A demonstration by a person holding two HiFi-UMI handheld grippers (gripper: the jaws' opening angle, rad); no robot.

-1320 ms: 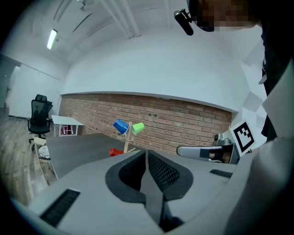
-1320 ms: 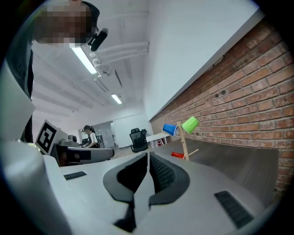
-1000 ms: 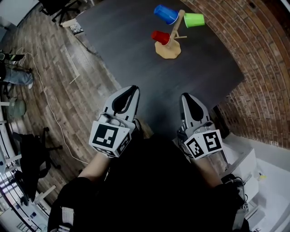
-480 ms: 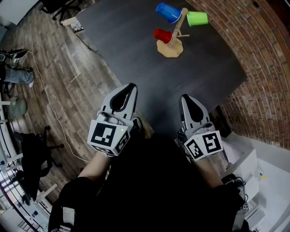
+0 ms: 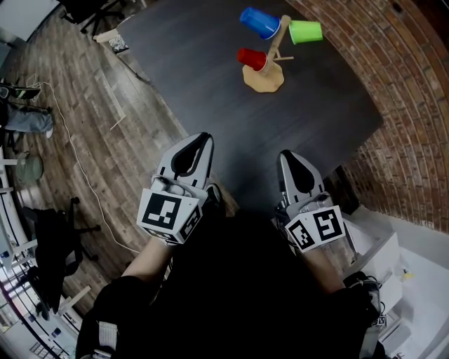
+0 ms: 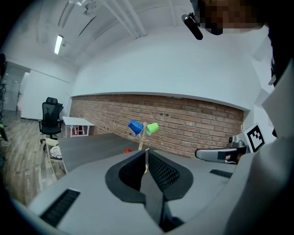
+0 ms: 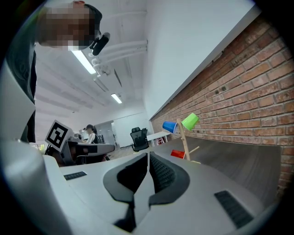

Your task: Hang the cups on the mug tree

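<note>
A wooden mug tree (image 5: 265, 73) stands at the far side of the dark table (image 5: 210, 91). A blue cup (image 5: 258, 21), a green cup (image 5: 306, 31) and a red cup (image 5: 250, 58) hang on its pegs. The tree also shows far ahead in both gripper views, with the blue cup (image 6: 135, 126), green cup (image 6: 152, 128), blue cup (image 7: 169, 126) and green cup (image 7: 189, 121). My left gripper (image 5: 200, 140) and right gripper (image 5: 289, 157) are held close to my body at the table's near edge, far from the tree. Both are shut with nothing between the jaws.
A brick wall (image 5: 407, 105) runs along the table's right side. Wooden floor (image 5: 77, 126) with a cable lies to the left. An office chair (image 6: 50, 121) and a small white table (image 6: 79, 125) stand beyond the table. A white box (image 5: 379, 259) sits at the lower right.
Both grippers have stayed where they were. The view has shifted slightly, so the mug tree sits a little further right and up.
</note>
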